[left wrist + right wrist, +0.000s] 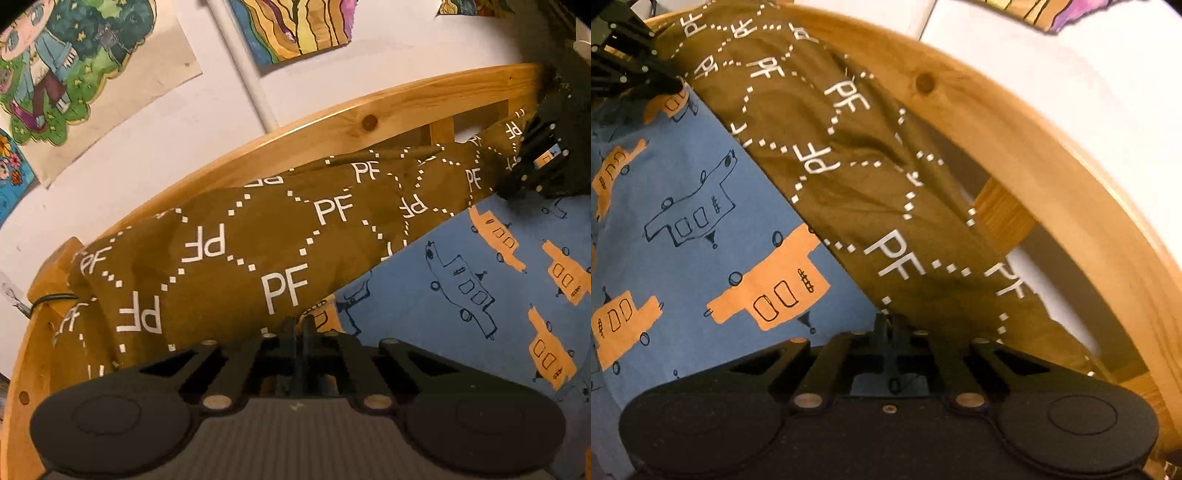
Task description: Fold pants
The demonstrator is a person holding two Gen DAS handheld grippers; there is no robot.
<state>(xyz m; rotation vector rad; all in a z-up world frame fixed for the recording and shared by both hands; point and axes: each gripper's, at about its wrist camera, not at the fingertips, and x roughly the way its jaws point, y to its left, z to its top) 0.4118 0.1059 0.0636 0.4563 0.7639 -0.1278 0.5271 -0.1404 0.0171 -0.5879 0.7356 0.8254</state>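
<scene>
The brown pants (258,254) with white "PF" lettering stretch from lower left to upper right of the left view, along a curved pine bed rail (332,125). They lie on a blue sheet (461,266) printed with orange vehicles. Drawings (74,66) hang on the white wall (155,147) behind. Left gripper (300,326) and right gripper (891,325) are each clenched on the pants' edge.

The only lettering I can read is "PF", printed in white capitals over and over on the olive-brown pants (258,254), inside a lattice of white dotted diamonds. Some of the letter pairs stand upright and others upside down. My right wrist camera shows the same repeated "PF" on that fabric (849,155). I find nothing else readable.
</scene>
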